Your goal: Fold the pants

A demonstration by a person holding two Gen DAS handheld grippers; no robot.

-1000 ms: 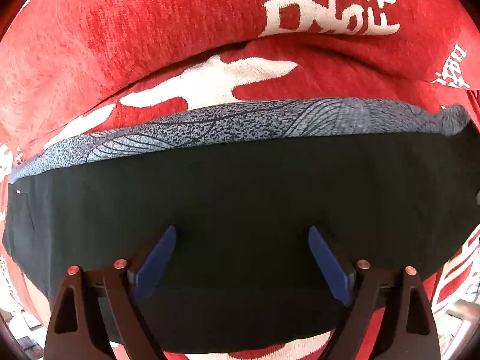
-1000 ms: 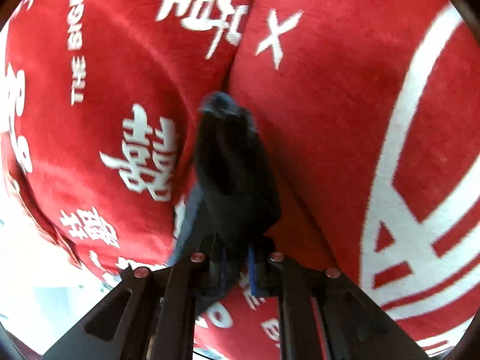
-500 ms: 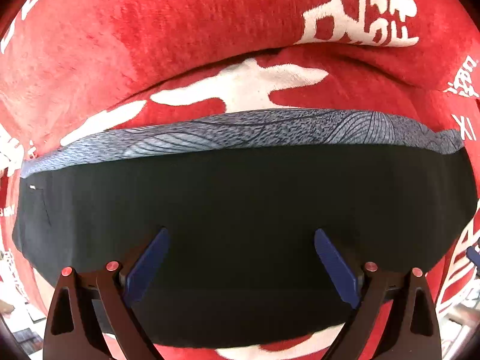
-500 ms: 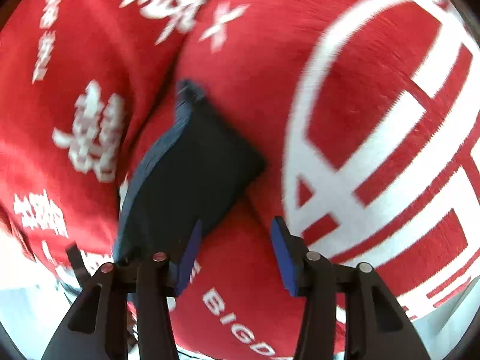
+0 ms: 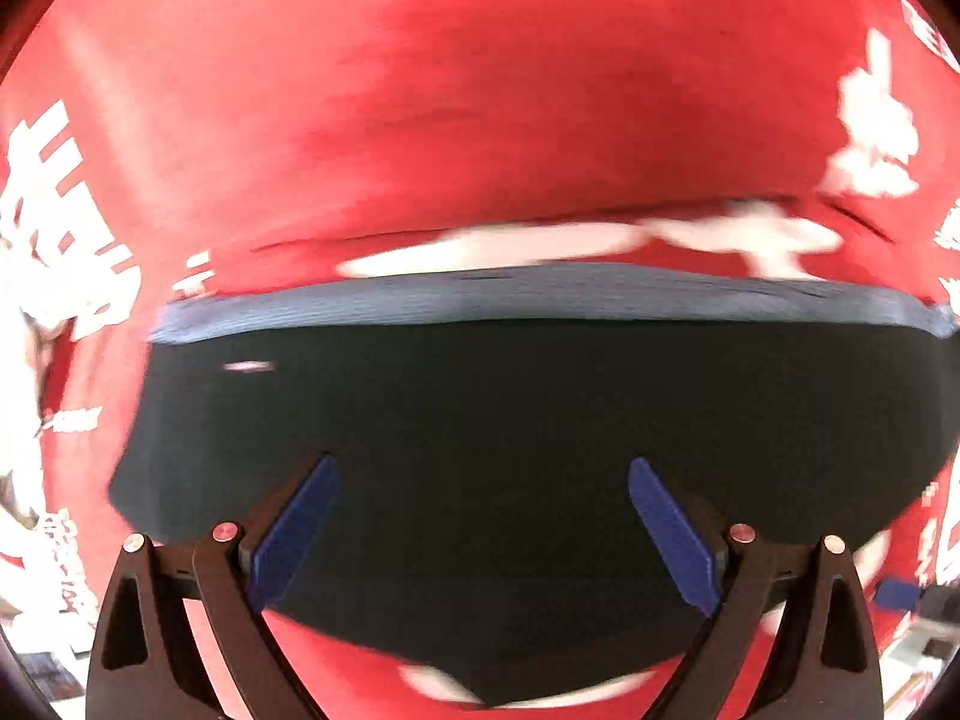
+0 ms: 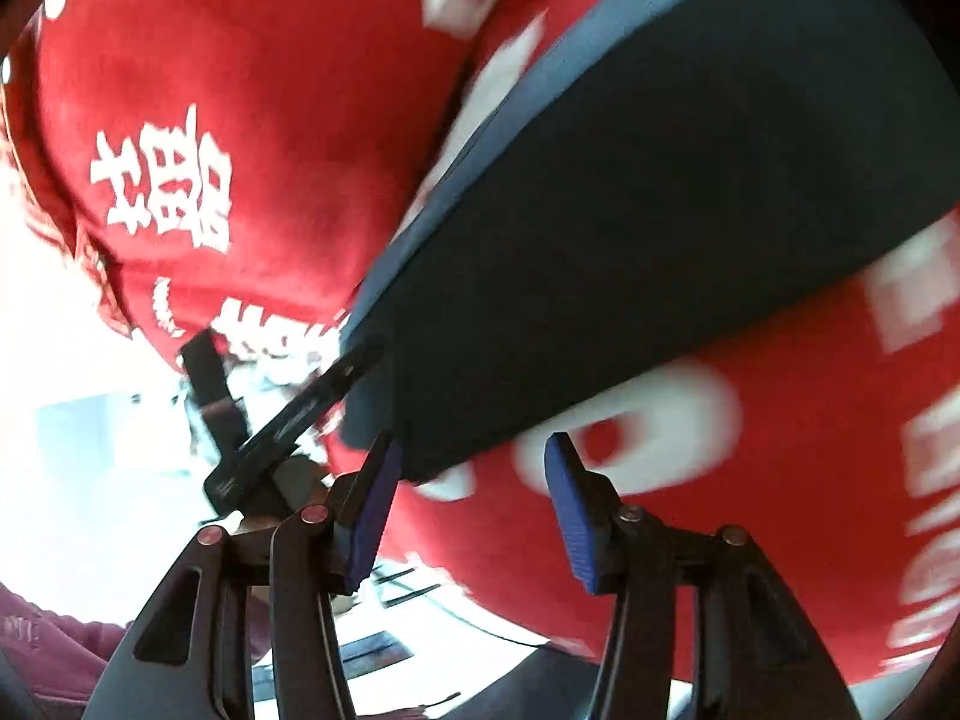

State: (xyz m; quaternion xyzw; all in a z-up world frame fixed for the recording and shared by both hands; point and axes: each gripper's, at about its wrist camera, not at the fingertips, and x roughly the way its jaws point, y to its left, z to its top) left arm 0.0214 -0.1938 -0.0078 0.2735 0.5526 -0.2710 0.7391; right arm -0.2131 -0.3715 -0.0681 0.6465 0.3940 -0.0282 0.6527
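White Chinese characters on the red cloth [image 6: 252, 90], too blurred to read.

Folded black pants [image 5: 528, 432] (blue-grey edge) on red cloth [image 5: 480, 138]

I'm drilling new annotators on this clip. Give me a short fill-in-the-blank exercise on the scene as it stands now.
1. The dark pants lie folded on a blanket whose main colour is ____.
2. The pads of the left gripper are coloured ____.
3. The right gripper holds ____ between its open jaws.
4. A grey-blue band runs along the pants' ____ edge in the left wrist view.

Missing words: red; blue; nothing; upper
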